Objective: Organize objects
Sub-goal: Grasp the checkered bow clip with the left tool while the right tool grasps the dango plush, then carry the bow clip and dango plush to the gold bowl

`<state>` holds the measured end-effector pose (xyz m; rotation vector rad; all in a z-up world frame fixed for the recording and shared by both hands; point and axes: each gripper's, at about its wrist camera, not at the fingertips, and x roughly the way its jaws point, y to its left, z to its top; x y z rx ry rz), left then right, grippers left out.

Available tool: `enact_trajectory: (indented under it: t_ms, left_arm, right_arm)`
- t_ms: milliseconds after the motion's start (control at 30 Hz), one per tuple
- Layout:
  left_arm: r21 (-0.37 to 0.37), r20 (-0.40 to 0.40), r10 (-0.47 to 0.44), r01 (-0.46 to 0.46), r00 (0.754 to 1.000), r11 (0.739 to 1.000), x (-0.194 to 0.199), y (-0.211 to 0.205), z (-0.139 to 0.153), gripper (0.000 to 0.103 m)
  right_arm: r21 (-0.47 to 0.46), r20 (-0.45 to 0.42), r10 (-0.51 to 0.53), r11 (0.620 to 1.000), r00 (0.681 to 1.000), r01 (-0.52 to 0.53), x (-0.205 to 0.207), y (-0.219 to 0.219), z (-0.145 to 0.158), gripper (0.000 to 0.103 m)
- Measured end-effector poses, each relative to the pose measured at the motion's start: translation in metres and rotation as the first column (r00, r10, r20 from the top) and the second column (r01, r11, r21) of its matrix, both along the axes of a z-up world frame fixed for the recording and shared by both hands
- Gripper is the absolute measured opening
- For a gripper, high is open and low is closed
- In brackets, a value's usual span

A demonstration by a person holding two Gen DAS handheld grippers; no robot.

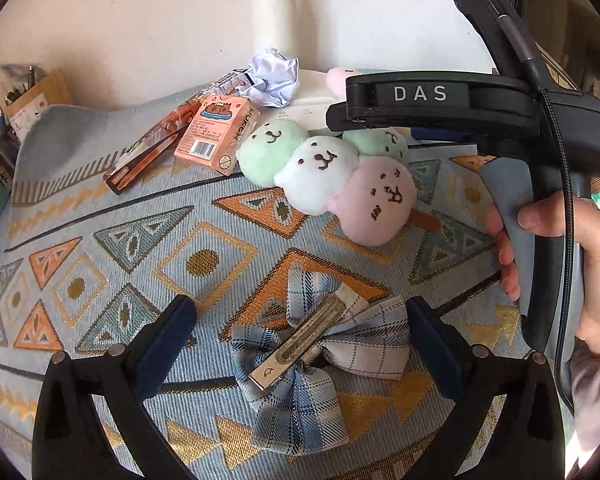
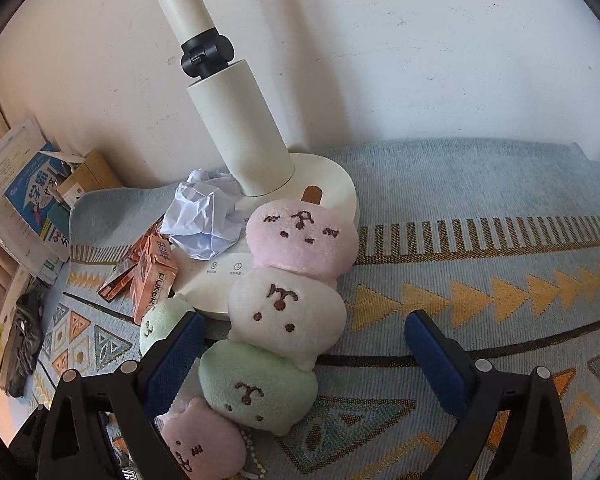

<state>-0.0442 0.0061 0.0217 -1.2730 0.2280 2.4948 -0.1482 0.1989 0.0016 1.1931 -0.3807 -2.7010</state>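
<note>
Plaid bow clip point(image 1: 312, 364) lies between the wide-open, empty left tool point(image 1: 300, 332); right tool point(image 2: 304, 348) open, half-hiding plush dumplings point(image 2: 288, 312).

A blue-and-white plaid fabric bow hair clip point(image 1: 312, 364) lies flat between the open fingers of the left tool, back side up, its silver metal clip slanted across the knot. Just beyond it lies a plush dumpling skewer of green, white and pink balls with stitched faces point(image 1: 324, 176). A second such skewer point(image 2: 284, 300) lies lengthwise ahead of the right tool, closer to its left finger.
</note>
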Motion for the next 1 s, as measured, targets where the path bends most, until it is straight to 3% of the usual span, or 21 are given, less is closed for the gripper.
enact_trajectory:
  t_ms: [33, 67, 100, 133, 233, 400, 567, 1000]
  left_arm:
    - [0.004, -0.004, -0.006, 0.006, 1.0, 1.0, 0.002, 0.0, 0.001, 0.097]
    - [0.018, -0.025, -0.019, 0.019, 1.0, 1.0, 0.007, 0.001, 0.004, 0.065]
    - [0.034, -0.049, -0.034, 0.036, 0.998, 0.999, 0.013, 0.0, 0.009, 0.043]
    - [0.05, -0.055, -0.047, 0.05, 0.997, 0.998, 0.016, 0.0, 0.01, 0.032]
    - [0.115, -0.032, -0.043, 0.046, 0.999, 0.992, 0.016, -0.006, 0.011, 0.032]
    - [0.249, -0.015, -0.012, 0.015, 1.0, 0.969, 0.008, -0.037, 0.009, 0.031]
    - [0.348, -0.021, 0.036, -0.026, 0.999, 0.937, 0.009, -0.046, 0.024, 0.031]
    - [0.338, -0.1, 0.018, 0.017, 0.995, 0.941, -0.004, -0.022, 0.044, 0.031]
  right_arm:
    - [-0.049, -0.011, 0.01, 0.999, 1.0, -0.01, 0.002, 0.006, 0.0, 0.051]
    - [-0.103, -0.028, 0.001, 0.995, 1.0, -0.004, 0.004, 0.015, 0.0, 0.048]
    - [-0.159, -0.057, -0.015, 0.987, 0.998, 0.006, 0.009, 0.025, 0.001, 0.048]
    - [-0.191, -0.079, -0.034, 0.981, 0.996, 0.018, 0.014, 0.034, 0.003, 0.048]
    - [-0.159, -0.097, -0.072, 0.986, 0.993, 0.056, 0.021, 0.048, 0.008, 0.048]
    - [-0.292, -0.117, -0.095, 0.955, 0.989, 0.057, 0.028, 0.07, 0.018, 0.048]
    - [-0.294, -0.14, -0.104, 0.954, 0.985, 0.059, 0.032, 0.073, 0.029, 0.048]
    - [-0.291, -0.189, -0.085, 0.956, 0.978, 0.027, 0.044, 0.07, 0.052, 0.048]
